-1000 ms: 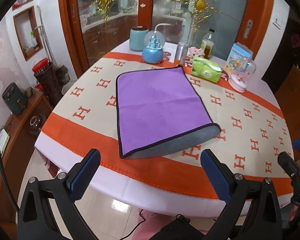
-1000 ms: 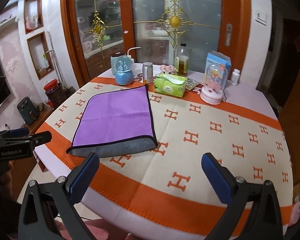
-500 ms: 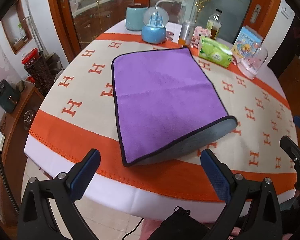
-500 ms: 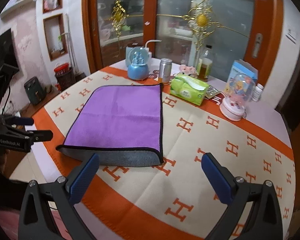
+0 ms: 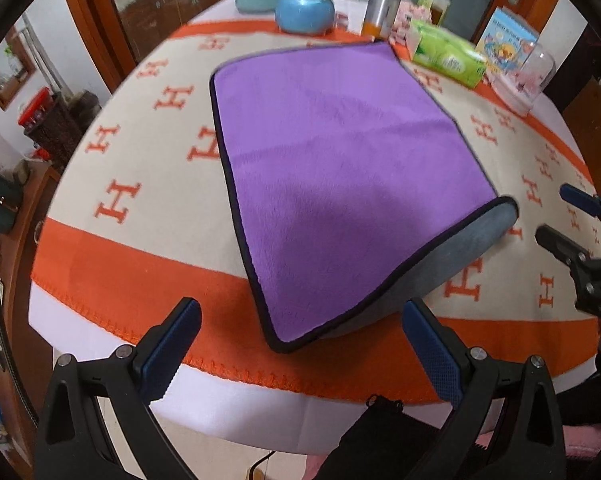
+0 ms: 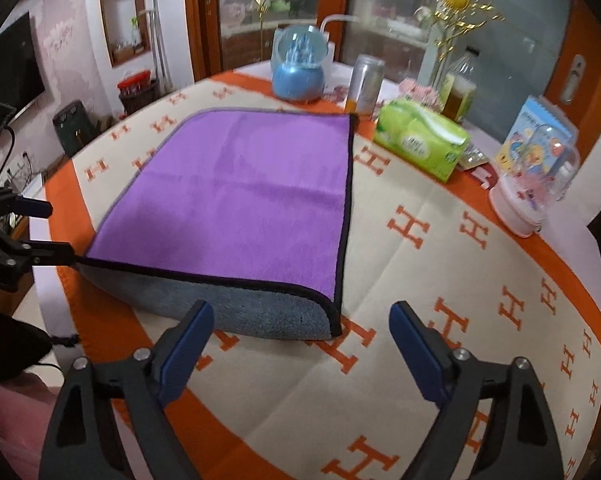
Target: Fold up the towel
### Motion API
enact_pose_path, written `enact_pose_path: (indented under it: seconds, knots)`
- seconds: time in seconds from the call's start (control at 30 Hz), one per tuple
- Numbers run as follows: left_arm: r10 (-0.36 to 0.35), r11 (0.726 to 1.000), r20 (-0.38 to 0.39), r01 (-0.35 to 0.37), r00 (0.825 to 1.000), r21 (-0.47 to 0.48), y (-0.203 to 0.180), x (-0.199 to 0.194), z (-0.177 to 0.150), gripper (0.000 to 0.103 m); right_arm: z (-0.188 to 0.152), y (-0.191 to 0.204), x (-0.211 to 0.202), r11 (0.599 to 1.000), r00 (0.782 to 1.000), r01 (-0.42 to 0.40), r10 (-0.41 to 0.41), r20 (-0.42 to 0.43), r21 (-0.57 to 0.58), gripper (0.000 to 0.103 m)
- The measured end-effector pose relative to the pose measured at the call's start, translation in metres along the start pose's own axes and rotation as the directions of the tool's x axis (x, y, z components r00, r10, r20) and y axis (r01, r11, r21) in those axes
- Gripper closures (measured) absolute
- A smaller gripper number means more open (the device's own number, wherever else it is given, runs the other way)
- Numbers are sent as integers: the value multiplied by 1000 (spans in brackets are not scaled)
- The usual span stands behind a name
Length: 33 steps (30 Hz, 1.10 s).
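**Towel folded once, both grippers wide and empty at its near edge**

Left wrist view. Left gripper [image 5: 298,344] spread wide, nothing between the fingers. The purple towel [image 5: 340,160] lies flat on the orange-and-cream tablecloth [image 5: 132,264], centre of frame. Its near-left corner sits at 12 o'clock from the gripper, just beyond the fingertips, not touched. Along the near edge a grey layer shows under the black-bound purple one, rolling round at the near-right corner: I judge it already doubled over once. The right gripper [image 5: 556,216] shows at 3 o'clock, fingers apart, just beside the grey rounded corner. Snow globe [image 5: 305,0], can [image 5: 376,10] and green tissue pack [image 5: 446,56] stand at 12 to 1 o'clock, past the far edge.

Right wrist view. Right gripper [image 6: 302,344] also wide, empty. The towel's near-right corner lies at 12 o'clock between the fingers' line, close ahead; contact not seen. Left finger [image 6: 190,336] overlaps the grey edge in the picture; whether it touches I cannot tell. The left gripper appears at 9 o'clock, its lower finger tip right at the near-left corner; whether it touches cannot be told from here. Tissue pack at 1 o'clock, near the far-right corner but apart from it.

Progress, as judged. One fold looks done, layers roughly aligned. A further fold remains if a smaller packet is wanted; each gripper is placed to take one near corner. No grasp made yet.
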<state>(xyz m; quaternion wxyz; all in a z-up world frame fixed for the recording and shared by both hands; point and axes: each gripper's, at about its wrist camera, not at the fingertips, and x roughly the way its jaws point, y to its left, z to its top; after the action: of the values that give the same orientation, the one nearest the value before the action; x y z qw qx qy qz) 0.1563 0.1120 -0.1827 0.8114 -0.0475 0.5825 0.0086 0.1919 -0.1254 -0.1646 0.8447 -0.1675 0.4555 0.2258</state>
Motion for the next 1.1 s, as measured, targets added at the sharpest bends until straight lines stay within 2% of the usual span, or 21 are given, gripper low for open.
enact_pose_path:
  seconds: [0.3,0.43,0.5,0.8,0.87,1.03,1.1]
  knots:
    - [-1,1000,-102,4,995,26,8,36,0,14,-3,-4,34,1000,996,-18,17,-82,-16,30]
    - [-13,999,-122,17,993,30,6,43,0,21,-4,-6,43,1000,995,-23,20,-100,-20,32]
    - [-18,999,-127,22,992,31,6,46,0,23,-4,-6,46,999,994,-25,22,-107,-22,36]
    - [-53,998,-132,57,990,28,-4,50,4,53,-6,-9,51,999,993,-41,38,-110,-26,61]
    - [-63,997,-135,67,989,24,-7,52,5,64,-7,-9,51,999,993,-37,34,-111,-29,65]
    - [-99,995,-140,102,985,18,-12,52,2,82,-7,-13,49,999,994,-30,28,-106,-17,78]
    - [-108,994,-140,110,984,10,-14,53,2,86,-8,-14,49,1000,994,-25,23,-103,-17,82]
